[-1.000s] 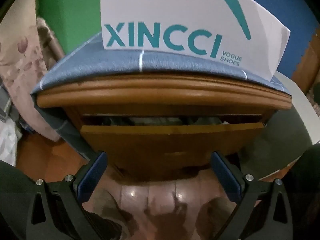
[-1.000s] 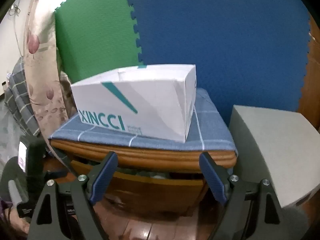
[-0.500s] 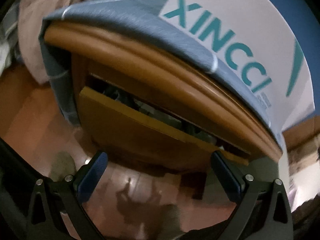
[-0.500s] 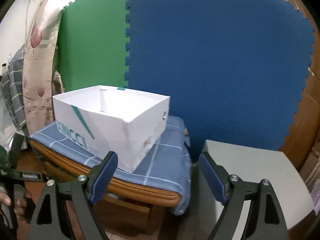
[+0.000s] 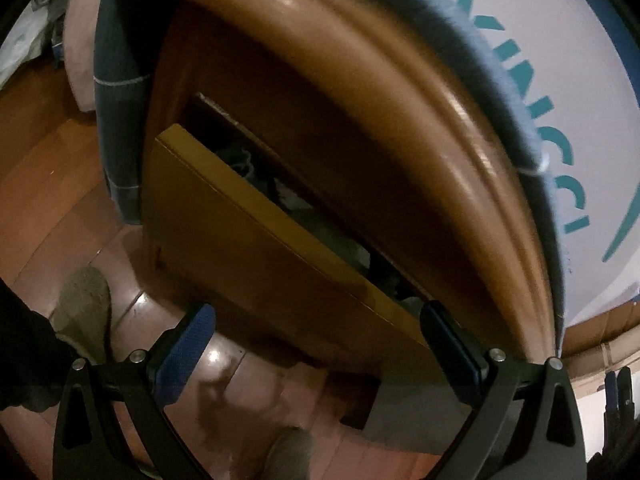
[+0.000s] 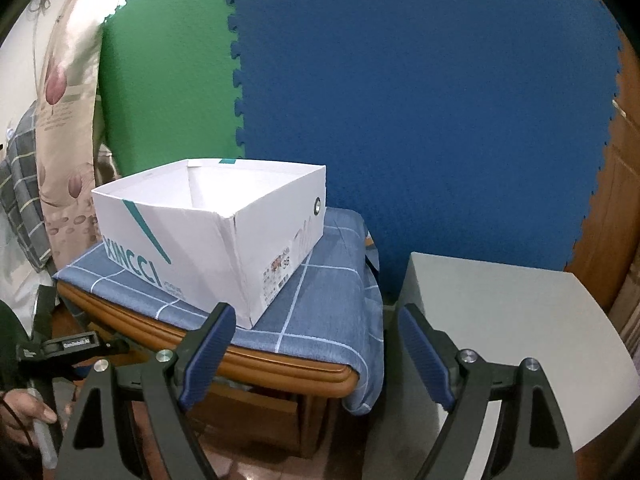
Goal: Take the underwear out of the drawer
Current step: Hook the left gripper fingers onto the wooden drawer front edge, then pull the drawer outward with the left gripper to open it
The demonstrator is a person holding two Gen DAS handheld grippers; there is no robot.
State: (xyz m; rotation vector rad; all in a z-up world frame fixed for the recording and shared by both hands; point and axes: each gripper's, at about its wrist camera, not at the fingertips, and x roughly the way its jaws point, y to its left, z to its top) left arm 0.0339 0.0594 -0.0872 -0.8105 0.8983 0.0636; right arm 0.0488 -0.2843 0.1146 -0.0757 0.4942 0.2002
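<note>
The left gripper (image 5: 316, 340) is hovering spread wide and empty before the barely open drawer (image 5: 256, 248) — it is needing to catch the top edge squarely and draw it straight out.

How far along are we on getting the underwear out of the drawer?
Early. Done: the drawer stands slightly ajar, fabric showing in the gap. In hand: nothing; the left hand-held gripper is open, close to the drawer front, and the right hand-held gripper is open, up by the white shoe box. Left: open wider, grasp underwear, lift it out.
</note>
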